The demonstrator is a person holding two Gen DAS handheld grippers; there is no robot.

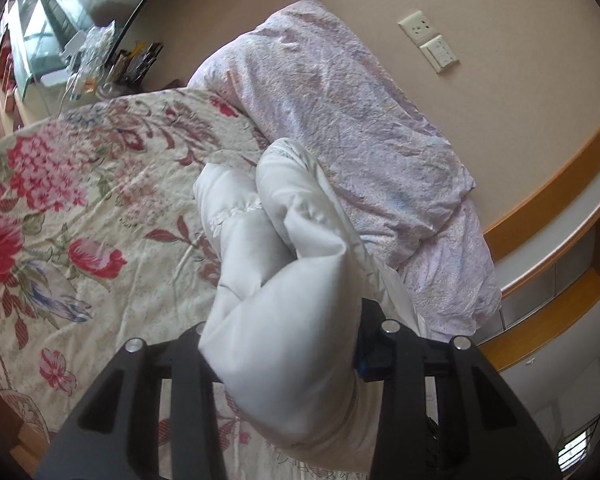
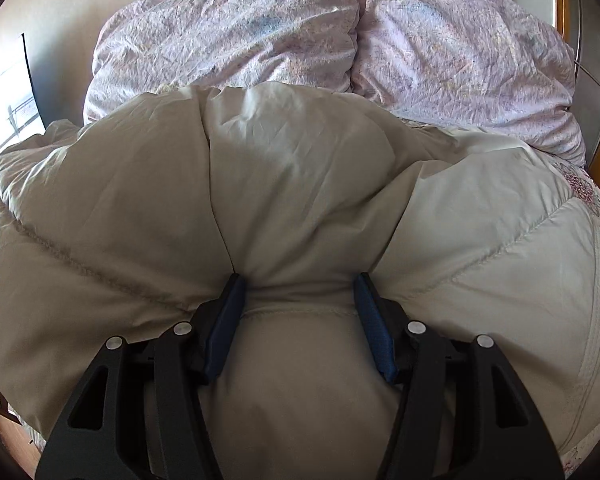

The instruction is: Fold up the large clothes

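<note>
A white quilted puffer coat is the garment. In the left wrist view a bunched fold of the coat fills the space between the fingers; my left gripper is shut on it and holds it above the bed. Its fingertips are hidden by the padding. In the right wrist view the coat spreads across most of the frame. My right gripper is shut on a thick padded fold, the blue pads pressing in from both sides.
A floral bedsheet covers the bed. A crumpled lilac duvet lies against the wall; it also shows in the right wrist view. A wooden headboard shelf runs at the right. A cluttered bedside desk stands beyond the bed.
</note>
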